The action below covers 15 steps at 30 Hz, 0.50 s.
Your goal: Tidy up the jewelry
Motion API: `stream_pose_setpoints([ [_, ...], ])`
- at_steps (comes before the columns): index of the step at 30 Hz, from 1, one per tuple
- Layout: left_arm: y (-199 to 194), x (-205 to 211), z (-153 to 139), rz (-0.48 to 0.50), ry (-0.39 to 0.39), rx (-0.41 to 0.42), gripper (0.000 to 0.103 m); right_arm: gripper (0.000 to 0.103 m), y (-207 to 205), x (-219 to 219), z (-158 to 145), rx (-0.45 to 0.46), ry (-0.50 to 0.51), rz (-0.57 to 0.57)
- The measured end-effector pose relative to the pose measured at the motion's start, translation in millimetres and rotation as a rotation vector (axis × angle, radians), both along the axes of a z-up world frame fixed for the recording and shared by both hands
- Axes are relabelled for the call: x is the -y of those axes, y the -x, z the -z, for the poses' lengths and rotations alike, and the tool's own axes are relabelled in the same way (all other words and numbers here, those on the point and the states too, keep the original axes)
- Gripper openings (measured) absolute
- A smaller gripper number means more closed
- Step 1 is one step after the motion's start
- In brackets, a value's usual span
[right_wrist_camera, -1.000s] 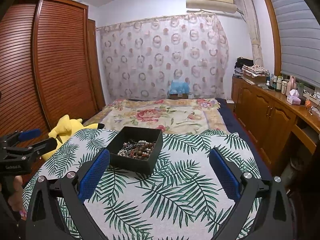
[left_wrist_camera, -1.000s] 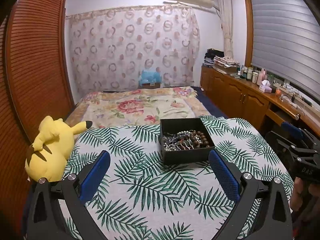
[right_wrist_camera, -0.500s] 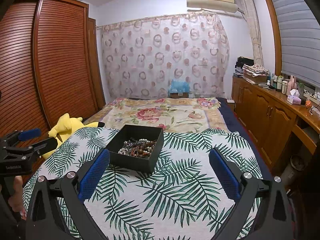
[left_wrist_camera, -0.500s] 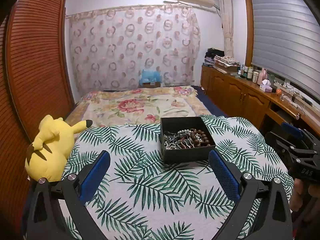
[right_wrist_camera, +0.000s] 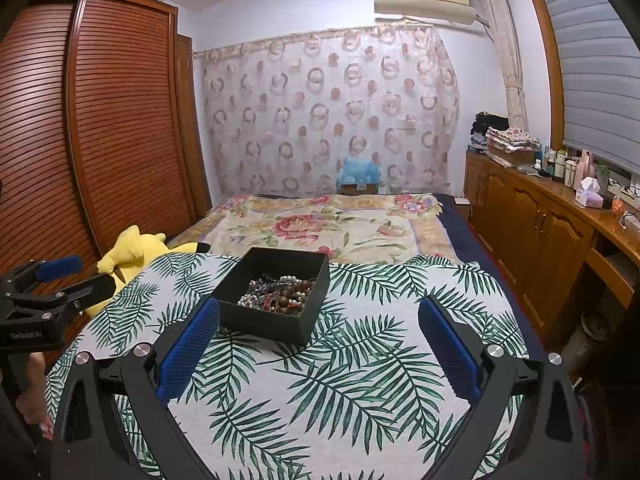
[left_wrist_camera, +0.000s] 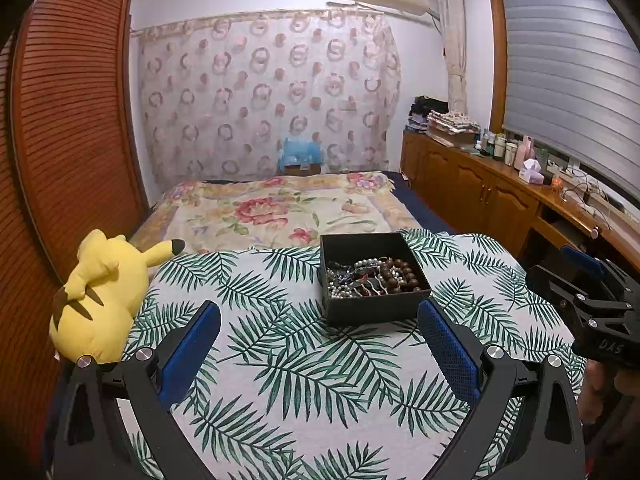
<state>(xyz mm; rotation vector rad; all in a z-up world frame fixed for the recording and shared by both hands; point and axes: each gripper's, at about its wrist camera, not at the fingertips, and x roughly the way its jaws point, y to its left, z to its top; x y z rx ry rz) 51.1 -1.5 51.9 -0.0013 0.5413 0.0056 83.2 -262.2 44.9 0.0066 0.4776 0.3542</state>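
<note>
With the fingers of my left gripper [left_wrist_camera: 319,344] and right gripper [right_wrist_camera: 319,342] spread and empty, all jewelry [left_wrist_camera: 370,278] lies heaped in the open black box [left_wrist_camera: 376,306] on the palm-print table [left_wrist_camera: 280,380]: boxed, tangled, either just gathered or awaiting sorting.

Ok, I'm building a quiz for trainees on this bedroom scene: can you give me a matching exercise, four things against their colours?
Things:
1. jewelry box
2. plush toy
3. claw pads
4. big beads

Colours:
A. brown
B. blue
C. black
D. yellow

Pairs: 1-C, 2-D, 3-B, 4-A
</note>
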Motion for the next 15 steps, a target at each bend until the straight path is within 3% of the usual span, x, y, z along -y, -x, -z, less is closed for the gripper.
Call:
stream_pose_setpoints([
  [15, 2.6, 1.3, 5.2, -0.001, 0.0, -0.002, 0.095, 0.1, 0.3, -2.1, 1.4, -0.001, 0.001, 0.0],
])
